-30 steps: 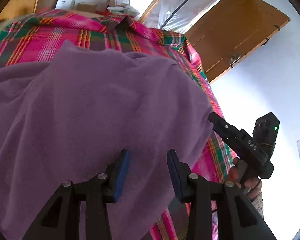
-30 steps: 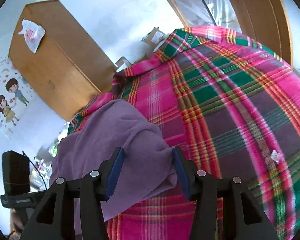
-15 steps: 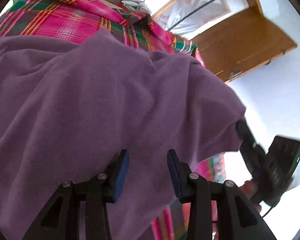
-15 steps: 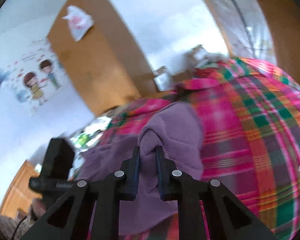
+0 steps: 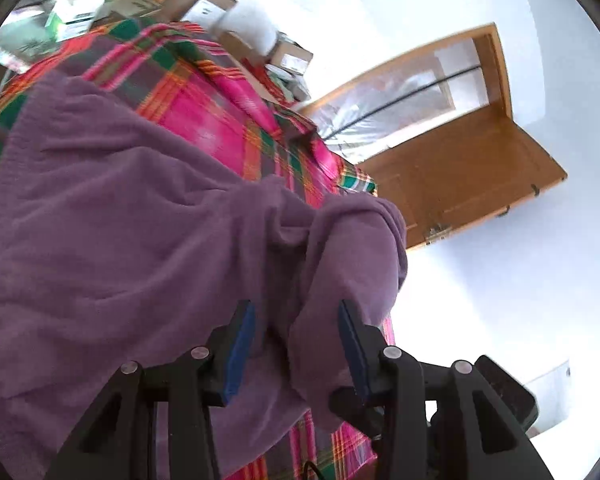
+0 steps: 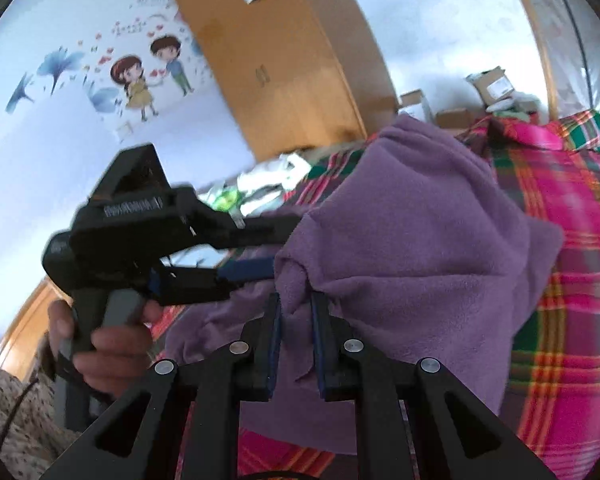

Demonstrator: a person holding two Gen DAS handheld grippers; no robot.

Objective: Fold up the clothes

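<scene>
Purple garment (image 5: 132, 248): spread on plaid bedspread (image 5: 204, 92), one corner raised. Your right claw (image 6: 296, 320): clamped on that corner. Your left claw (image 5: 296, 344): apart, fabric between. Fold unfinished; no neat stack visible.

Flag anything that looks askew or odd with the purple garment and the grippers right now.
The purple garment is bunched, not flat: the right gripper pinches one wad of it above the plaid cover. The left gripper is open around a hanging fold, gripping nothing. Nothing looks torn or spilled.
</scene>
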